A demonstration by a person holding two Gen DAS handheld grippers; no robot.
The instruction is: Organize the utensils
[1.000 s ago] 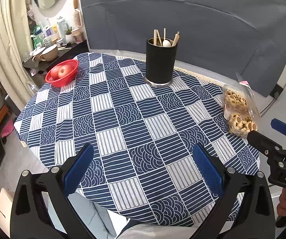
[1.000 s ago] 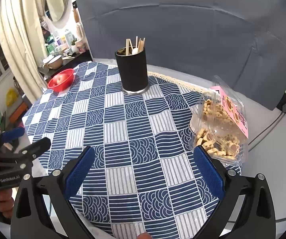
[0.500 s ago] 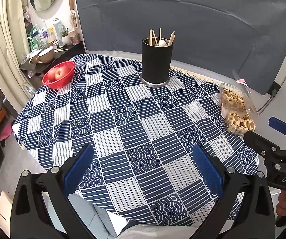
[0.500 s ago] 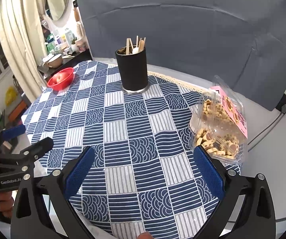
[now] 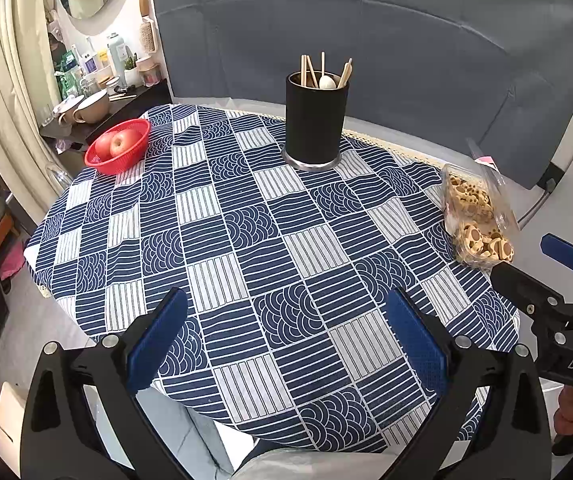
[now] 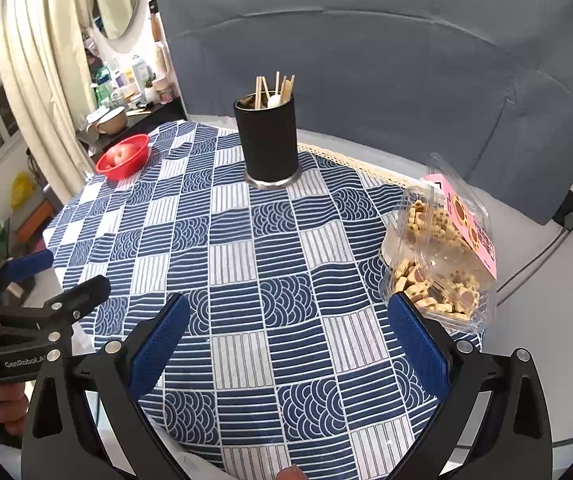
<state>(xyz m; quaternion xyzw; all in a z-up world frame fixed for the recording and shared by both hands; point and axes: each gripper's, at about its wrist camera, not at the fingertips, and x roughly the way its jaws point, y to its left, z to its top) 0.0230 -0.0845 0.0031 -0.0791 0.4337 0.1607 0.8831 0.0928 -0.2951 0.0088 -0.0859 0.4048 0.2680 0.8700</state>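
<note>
Well short of the tall black cup (image 5: 313, 120) of chopsticks (image 5: 306, 72), both grippers (image 5: 286, 340) (image 6: 286, 340) are held spread and empty, so it could be toppled by a careless reach.

Matt black holder (image 5: 313, 120) w/ shiny metal base – wooden sticks (image 5: 306, 70) inside; patterned cloth (image 5: 246, 240) on desk; glossy clear plastic cookie box (image 6: 438, 256).

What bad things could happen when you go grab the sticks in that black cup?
The tall black cylindrical holder might tip if the wooden chopsticks are pulled sideways. The clear plastic cookie box sits at the table edge near the right gripper; a bump could push it off.
</note>
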